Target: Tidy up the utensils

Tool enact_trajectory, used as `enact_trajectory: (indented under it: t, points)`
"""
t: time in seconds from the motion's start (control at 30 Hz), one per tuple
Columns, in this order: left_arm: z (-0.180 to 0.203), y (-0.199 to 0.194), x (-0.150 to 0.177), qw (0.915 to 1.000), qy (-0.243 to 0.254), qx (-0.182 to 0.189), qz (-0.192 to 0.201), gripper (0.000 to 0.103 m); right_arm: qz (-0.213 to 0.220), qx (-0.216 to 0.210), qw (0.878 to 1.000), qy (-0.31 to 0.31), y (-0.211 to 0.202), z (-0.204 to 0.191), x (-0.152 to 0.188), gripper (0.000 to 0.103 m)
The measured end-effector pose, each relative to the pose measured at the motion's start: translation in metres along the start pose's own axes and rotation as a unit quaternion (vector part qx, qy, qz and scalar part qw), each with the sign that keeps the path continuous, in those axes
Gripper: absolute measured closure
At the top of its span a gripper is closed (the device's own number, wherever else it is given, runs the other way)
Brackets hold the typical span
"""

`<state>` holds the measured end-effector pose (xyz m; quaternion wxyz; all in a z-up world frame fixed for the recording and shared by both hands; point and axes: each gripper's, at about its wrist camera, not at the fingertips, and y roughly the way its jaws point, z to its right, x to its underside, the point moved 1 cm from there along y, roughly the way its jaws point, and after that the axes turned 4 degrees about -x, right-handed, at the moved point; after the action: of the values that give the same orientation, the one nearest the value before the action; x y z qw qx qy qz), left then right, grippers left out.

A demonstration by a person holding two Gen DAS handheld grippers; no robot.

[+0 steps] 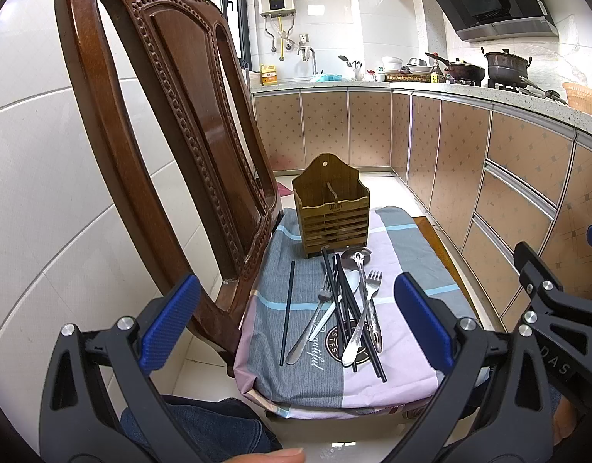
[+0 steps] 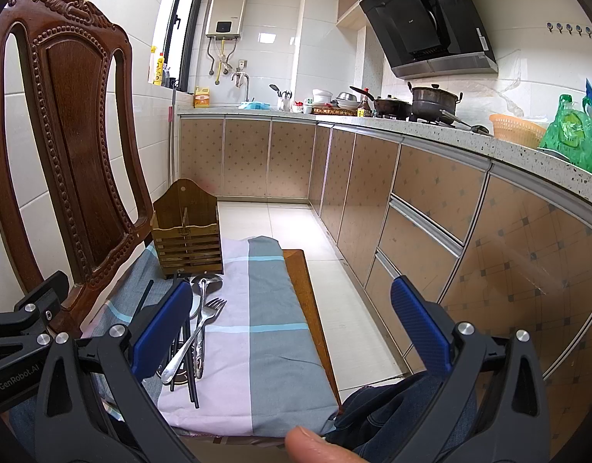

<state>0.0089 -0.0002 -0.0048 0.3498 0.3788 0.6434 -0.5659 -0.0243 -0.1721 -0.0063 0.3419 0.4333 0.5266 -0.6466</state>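
Note:
A slatted wooden utensil holder stands upright at the far end of a chair seat covered by a grey, pink and blue cloth. In front of it lies a loose pile of forks, spoons and black chopsticks. One black chopstick lies apart on the left. My left gripper hovers open over the near end of the seat. My right gripper is open too, to the right of the pile, its left finger hiding part of it. Neither holds anything.
The carved wooden chair back rises on the left beside a tiled wall. Kitchen cabinets with a counter of pots run along the right. White floor tiles lie between. A person's jeans-clad legs are near the seat's front.

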Motion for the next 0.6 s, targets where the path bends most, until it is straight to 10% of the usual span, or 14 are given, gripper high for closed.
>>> enact_trajectory:
  t: [0.6]
  points:
    - [-0.0001,0.0000,0.0000,1.0000,0.000,0.000,0.000,0.004,0.000,0.000,1.000,0.000,0.0006,-0.0020,-0.0001,0.002]
